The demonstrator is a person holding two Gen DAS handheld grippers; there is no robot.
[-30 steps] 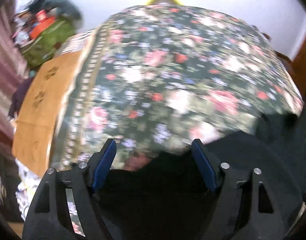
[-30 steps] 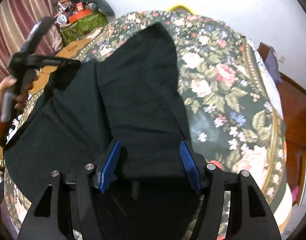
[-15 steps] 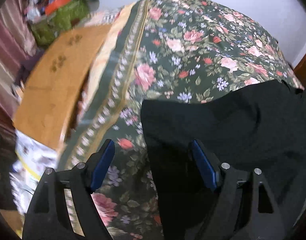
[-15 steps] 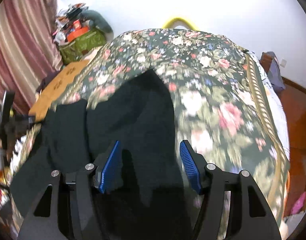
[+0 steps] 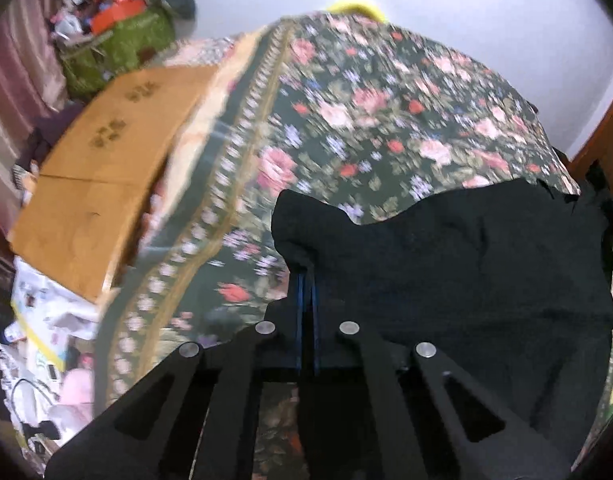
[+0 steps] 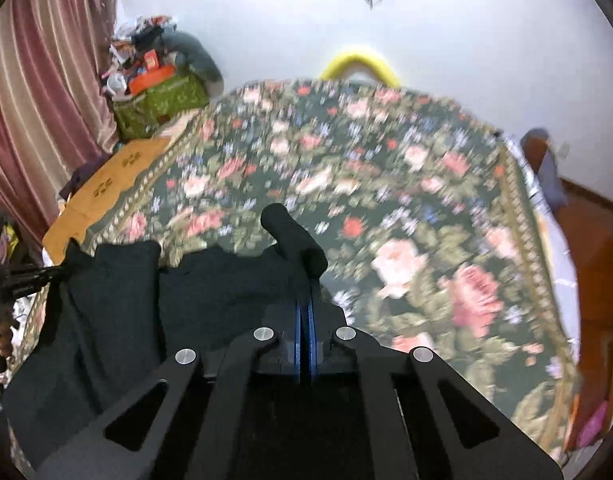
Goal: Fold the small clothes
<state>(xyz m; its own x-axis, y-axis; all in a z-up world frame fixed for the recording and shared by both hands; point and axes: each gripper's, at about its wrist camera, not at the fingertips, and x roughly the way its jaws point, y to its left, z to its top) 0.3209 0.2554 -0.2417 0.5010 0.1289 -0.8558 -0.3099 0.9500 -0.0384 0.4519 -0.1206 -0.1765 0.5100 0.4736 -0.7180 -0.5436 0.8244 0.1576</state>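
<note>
A black garment (image 5: 446, 264) lies on the flowered bedspread (image 5: 386, 120). My left gripper (image 5: 306, 280) is shut on its left corner, which bunches up over the blue pads. In the right wrist view my right gripper (image 6: 305, 292) is shut on another corner of the black garment (image 6: 118, 304), where a rolled fold stands up above the pads. The cloth hangs between the two grippers, lifted a little off the bedspread (image 6: 426, 208). The left gripper (image 6: 22, 280) shows at the far left of the right wrist view.
A cardboard box (image 5: 102, 184) stands left of the bed, with a green bag (image 5: 122, 56) of clutter behind it and a pink curtain (image 6: 38, 100). A yellow hoop (image 6: 360, 62) stands at the far wall. Papers and cables (image 5: 42, 360) lie on the floor at left.
Both grippers have gone from open to shut on corners of the black garment. The right gripper has pulled back and up, drawing the cloth toward me.
</note>
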